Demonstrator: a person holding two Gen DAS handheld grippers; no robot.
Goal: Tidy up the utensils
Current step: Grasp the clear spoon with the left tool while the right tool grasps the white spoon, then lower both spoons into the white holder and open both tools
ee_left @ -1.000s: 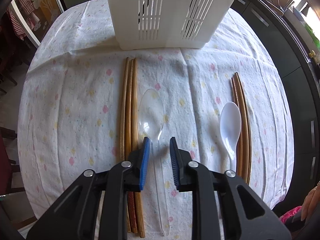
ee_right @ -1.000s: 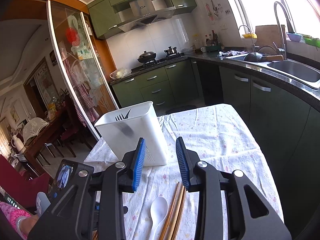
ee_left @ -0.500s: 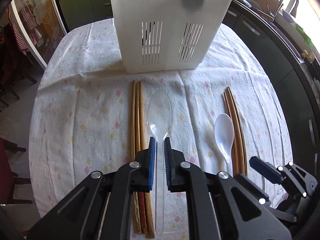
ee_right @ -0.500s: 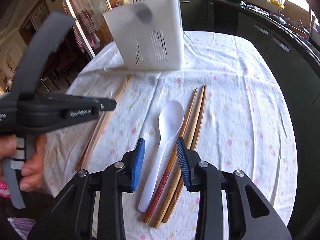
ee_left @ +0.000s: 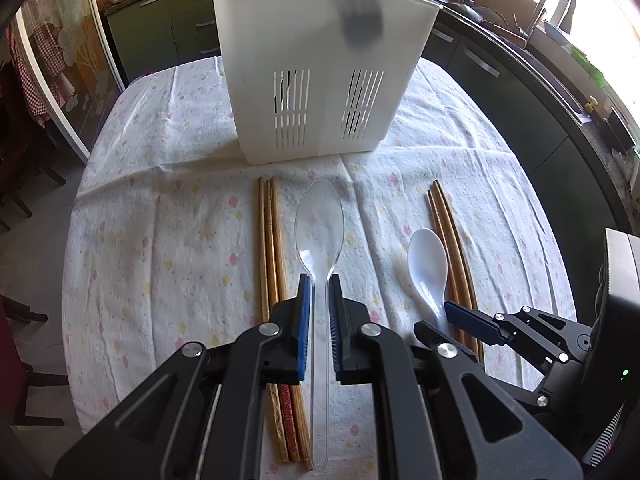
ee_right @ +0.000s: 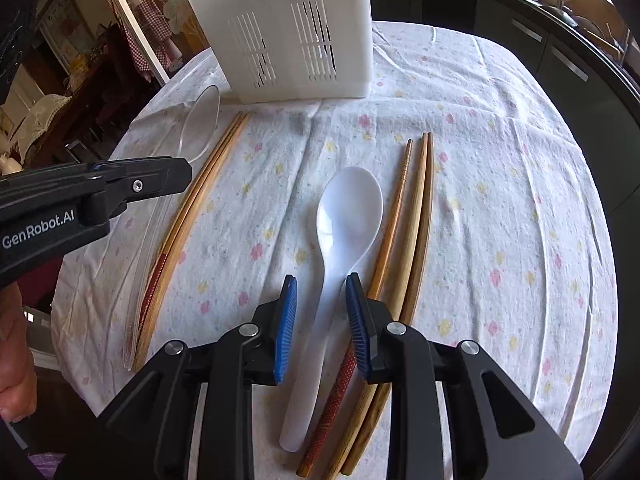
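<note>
Pickup step. Left gripper jaws clamped on clear spoon handle, mid-table, lifted. Right gripper jaws open astride white spoon, near front edge. Next probably: close, carry both to white caddy at table's far edge.

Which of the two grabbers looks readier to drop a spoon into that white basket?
The left gripper, probably: its jaws are shut on the clear spoon, lifted and aimed at the white basket. The right gripper is open, only straddling the white spoon.
</note>
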